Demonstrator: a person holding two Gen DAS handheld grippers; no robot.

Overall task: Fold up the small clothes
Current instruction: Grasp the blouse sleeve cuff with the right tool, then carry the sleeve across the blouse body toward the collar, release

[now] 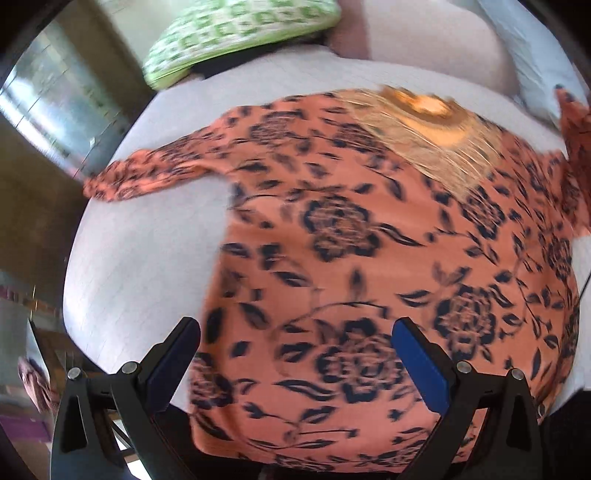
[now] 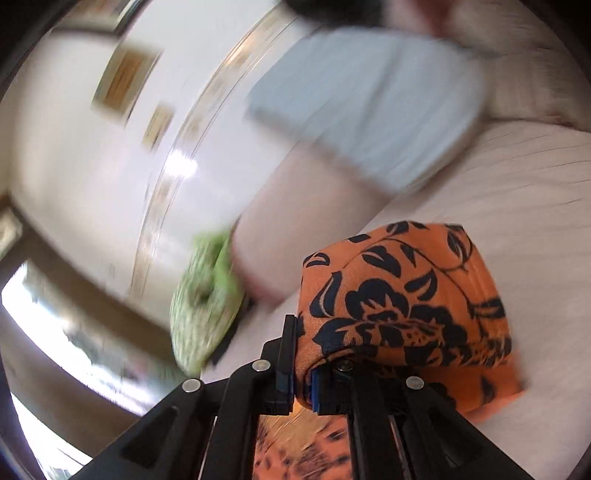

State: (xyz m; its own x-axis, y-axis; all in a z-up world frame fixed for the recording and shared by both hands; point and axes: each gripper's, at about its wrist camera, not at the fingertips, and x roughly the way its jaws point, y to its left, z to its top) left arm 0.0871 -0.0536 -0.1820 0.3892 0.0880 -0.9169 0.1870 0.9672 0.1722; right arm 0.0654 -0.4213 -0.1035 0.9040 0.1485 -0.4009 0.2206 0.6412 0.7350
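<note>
In the left wrist view, an orange garment (image 1: 332, 258) printed with dark flowers is seen spread flat over a pale, finely checked bed (image 1: 147, 240). Most of the bed's middle and near part is covered by it, and its hem reaches the near edge. One sleeve (image 1: 147, 173) is stretched out toward the bed's left edge, while the opposite side of the garment is lifted at the right edge. A golden embroidered neck panel (image 1: 424, 122) is seen on the part lying toward the far edge. The left gripper (image 1: 295, 362) is held above the near part of the garment, and its fingers (image 1: 421, 362) are spread wide apart with nothing gripped between them. A green-and-white patterned pillow (image 1: 236, 33) is placed at the far left corner of the bed, and a pale blue pillow (image 1: 532, 74) is seen at the far right corner.

In the right wrist view, the right gripper (image 2: 301, 380) is seen with its fingers (image 2: 286, 354) closed tight on a fold of the orange garment (image 2: 402, 302). The cloth is bunched over the fingers and is raised above the bed (image 2: 517, 206), with more of the print hanging below the gripper. The background is heavily blurred. The green pillow (image 2: 203, 302) is seen at the bed's far edge to the left, and the pale blue pillow (image 2: 369, 110) is propped against the light backing behind the bed.
</note>
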